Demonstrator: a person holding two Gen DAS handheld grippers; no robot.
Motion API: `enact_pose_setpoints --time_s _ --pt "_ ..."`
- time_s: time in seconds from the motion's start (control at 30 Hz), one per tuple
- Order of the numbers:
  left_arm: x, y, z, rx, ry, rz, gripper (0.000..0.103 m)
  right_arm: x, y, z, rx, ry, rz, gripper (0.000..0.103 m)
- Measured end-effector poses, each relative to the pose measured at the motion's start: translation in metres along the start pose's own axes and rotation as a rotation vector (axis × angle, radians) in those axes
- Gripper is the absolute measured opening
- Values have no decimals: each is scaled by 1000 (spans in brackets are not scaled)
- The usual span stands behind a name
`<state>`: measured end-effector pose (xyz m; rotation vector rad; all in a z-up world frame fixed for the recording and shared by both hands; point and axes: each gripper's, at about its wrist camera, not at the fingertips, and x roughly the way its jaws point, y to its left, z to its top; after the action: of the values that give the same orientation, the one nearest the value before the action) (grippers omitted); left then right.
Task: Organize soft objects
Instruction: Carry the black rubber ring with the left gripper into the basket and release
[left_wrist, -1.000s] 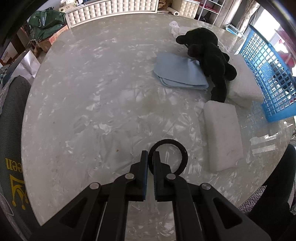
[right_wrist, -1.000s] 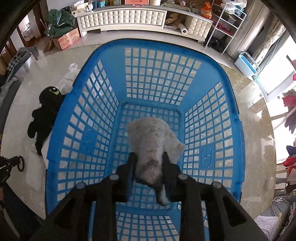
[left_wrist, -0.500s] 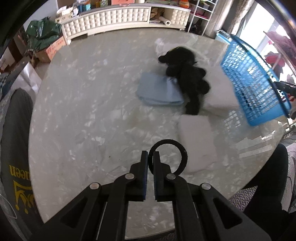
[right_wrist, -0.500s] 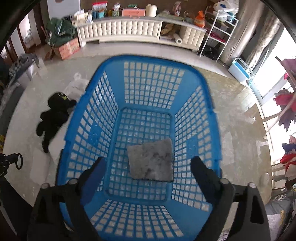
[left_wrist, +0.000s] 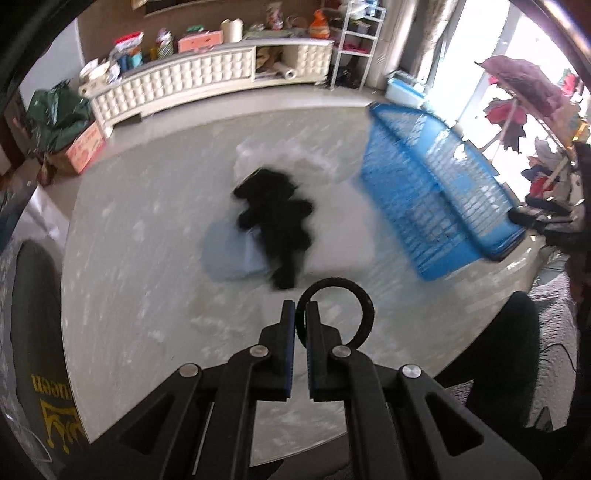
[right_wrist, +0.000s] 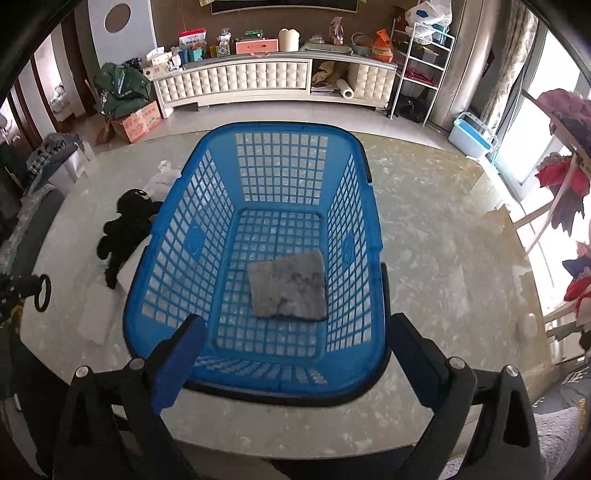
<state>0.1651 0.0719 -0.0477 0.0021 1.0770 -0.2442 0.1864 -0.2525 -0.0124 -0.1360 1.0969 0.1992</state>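
Grey and fuzzy, the cloth pad (right_wrist: 288, 288) lies flat on the floor of the blue basket (right_wrist: 177, 236), toward its near right corner, ahead of and between the right gripper (right_wrist: 295, 354) jaws, which have just swung wide apart, nothing between them. The left gripper (left_wrist: 300, 332) jaws are pinched on a black ring (left_wrist: 364, 310), above the surface (left_wrist: 140, 258) where the black plush toy (left_wrist: 277, 225) sprawls over a light blue folded cloth (left_wrist: 225, 254).

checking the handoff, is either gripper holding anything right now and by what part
The left gripper is shut on the black ring, pinching its rim. The right gripper is open and empty above the blue basket.
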Motion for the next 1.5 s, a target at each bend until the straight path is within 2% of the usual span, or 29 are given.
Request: enact_pose_setpoints --time_s 0.27,0.57,0.63,0.93,1.2,1.5 --pt "-22 -65 48 104 -74 -64 4 3 -7 -4 41 5 23 98" --pt "-1 -118 96 182 -76 -92 4 -8 -21 -4 52 -120 -4 98" --pt "8 -129 106 196 -70 -98 4 -6 -23 -4 46 -139 -35 98" --pt "66 -165 144 251 -7 -104 4 14 -39 3 78 -124 -40 98" --pt "122 -179 166 252 45 -98 4 25 -43 3 83 -82 -2 99" --pt "156 -188 171 267 76 -49 4 27 -57 4 131 -87 39 99"
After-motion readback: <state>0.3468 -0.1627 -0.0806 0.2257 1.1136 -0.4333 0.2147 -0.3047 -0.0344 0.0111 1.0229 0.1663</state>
